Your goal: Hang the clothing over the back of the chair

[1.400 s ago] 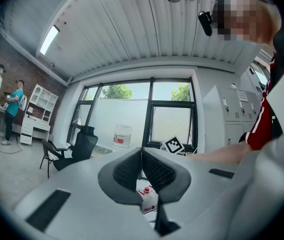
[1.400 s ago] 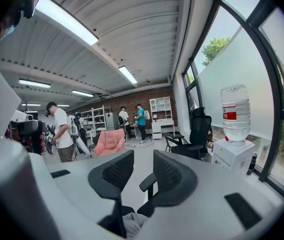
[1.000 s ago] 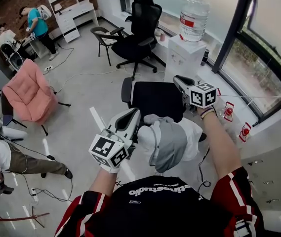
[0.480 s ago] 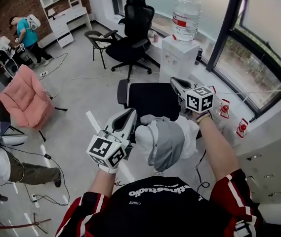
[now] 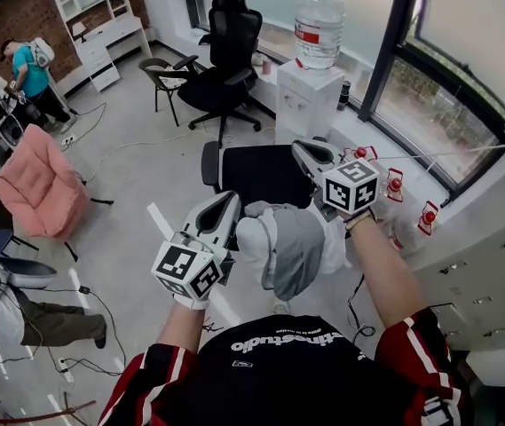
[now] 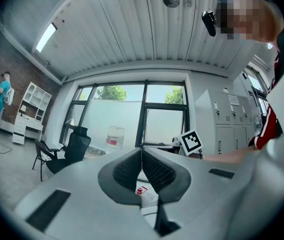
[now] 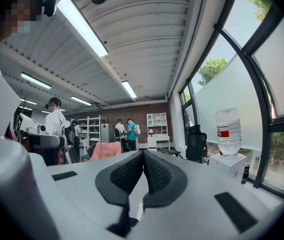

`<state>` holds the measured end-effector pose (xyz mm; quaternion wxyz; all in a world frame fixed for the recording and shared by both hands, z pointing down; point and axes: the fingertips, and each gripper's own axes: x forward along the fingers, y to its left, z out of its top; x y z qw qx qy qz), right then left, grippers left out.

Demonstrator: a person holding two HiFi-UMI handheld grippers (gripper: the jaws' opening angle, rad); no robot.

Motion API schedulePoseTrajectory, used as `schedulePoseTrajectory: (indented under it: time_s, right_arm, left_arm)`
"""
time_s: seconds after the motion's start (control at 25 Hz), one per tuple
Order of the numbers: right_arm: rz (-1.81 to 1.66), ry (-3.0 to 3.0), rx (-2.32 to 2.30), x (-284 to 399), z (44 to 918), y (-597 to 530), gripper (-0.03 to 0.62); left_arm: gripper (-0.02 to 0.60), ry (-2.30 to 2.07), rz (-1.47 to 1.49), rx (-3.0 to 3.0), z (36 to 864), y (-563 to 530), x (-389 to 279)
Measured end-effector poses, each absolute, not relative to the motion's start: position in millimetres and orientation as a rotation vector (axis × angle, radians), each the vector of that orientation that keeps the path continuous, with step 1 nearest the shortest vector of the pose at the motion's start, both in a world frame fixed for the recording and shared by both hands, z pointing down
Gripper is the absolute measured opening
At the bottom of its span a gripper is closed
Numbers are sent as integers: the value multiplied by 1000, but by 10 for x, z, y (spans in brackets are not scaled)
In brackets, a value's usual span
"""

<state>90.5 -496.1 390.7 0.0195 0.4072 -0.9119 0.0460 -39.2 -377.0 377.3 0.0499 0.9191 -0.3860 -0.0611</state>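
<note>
1 garment hangs by the nearest chair; of 2 tools, right tool newly closed, left tool pressed together.

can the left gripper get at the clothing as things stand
Probably yes. The left gripper sits right beside the clothing, with nothing between them in the head view. Its fingers are shut, though, so they would have to open first.
</note>
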Motion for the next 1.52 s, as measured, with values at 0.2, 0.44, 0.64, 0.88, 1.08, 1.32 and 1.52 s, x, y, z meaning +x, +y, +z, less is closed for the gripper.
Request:
schedulePoseTrajectory:
  time_s: [0.2, 0.44, 0.64, 0.88, 1.08, 1.32, 1.52]
  right_arm:
    - [113, -2763, 1341, 896, 3888, -4668, 15]
    - [89, -2741, 1438, 985, 3812, -4371, 15]
    - [84, -2741, 1501, 1012, 3692, -4138, 15]
    - [106, -2725, 1582, 965, 3719, -3873, 15]
    - [94, -2700, 1584, 866, 3840, -3627, 15]
    - [115, -2712, 1628, 762, 3839, -3343, 15]
    - [112, -2722, 1644, 679, 3817, -3085, 15]
  left_arm:
    - [25, -1152, -199, 2814, 3732, -3677, -365]
    - [25, -1137, -205, 2828, 3715, -3560, -333]
    - [25, -1132, -207, 2836, 3701, -3466, -306]
    - [25, -1154, -214, 2832, 3665, -3373, -329]
    - [25, -1196, -197, 2825, 3732, -3261, -392]
    - [25, -1243, -146, 2838, 3790, -3134, -422]
    - [25, -1278, -140, 2832, 3820, -2999, -502]
